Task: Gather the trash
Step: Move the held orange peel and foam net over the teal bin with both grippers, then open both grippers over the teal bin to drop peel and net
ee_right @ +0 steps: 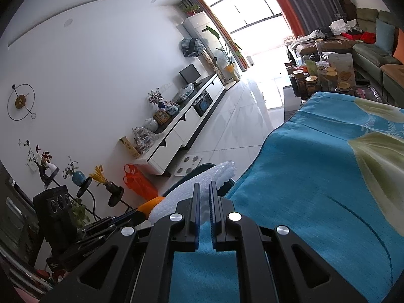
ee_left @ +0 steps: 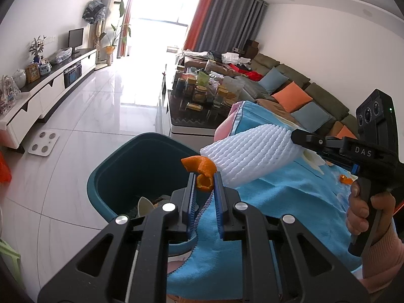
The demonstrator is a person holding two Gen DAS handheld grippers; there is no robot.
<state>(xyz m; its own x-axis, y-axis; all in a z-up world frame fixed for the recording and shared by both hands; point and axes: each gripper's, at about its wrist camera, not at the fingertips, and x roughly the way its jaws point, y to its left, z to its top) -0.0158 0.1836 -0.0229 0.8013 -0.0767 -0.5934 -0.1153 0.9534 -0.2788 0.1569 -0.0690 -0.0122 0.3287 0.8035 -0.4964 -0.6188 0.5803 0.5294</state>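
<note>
Disposal step: left gripper [ee_left: 205, 184] pinches orange peel [ee_left: 200, 171] above the teal bin [ee_left: 106, 176]; right gripper [ee_right: 204, 197] clamps white foam netting [ee_right: 222, 173] alongside, near the rim. Next, presumably, each parts over the bin's mouth

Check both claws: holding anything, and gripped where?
Left claw pinches a curled orange peel by its lower end, above the teal bin. Right claw clamps the white foam fruit net at one end.
</note>
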